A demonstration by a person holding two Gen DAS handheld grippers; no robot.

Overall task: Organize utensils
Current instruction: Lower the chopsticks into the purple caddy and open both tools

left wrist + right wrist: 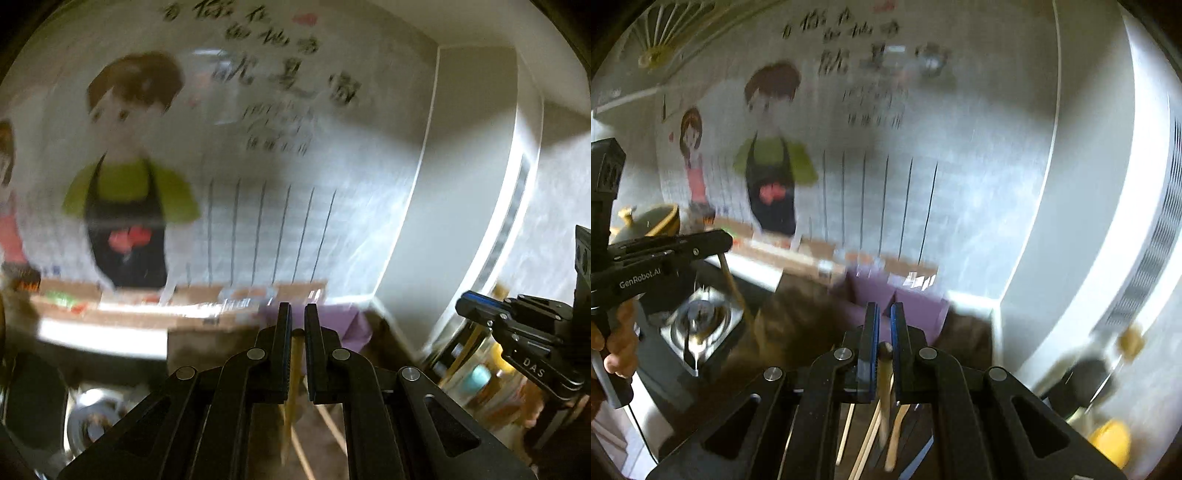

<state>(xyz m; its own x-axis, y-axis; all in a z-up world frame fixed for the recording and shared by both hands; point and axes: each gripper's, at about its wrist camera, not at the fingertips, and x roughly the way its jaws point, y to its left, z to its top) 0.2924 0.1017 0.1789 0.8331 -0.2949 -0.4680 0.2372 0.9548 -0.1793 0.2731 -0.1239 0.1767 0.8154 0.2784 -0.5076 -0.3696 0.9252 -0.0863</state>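
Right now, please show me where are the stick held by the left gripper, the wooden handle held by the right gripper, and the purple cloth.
stick (295, 373), left wrist view, on its pale shaft between the fingers.
wooden handle (885, 369), right wrist view, on its upper part.
purple cloth (916, 306), right wrist view, on its right half.

Both my grippers are up off the counter, pointing at the far wall. My left gripper (298, 325) has its jaws nearly together, pinched on a thin wooden stick (293, 384). Right gripper (885, 325) is the same, clamped on a wooden handle (885, 373). My bare hand (617, 347) wraps the left grip, far left in the right view.
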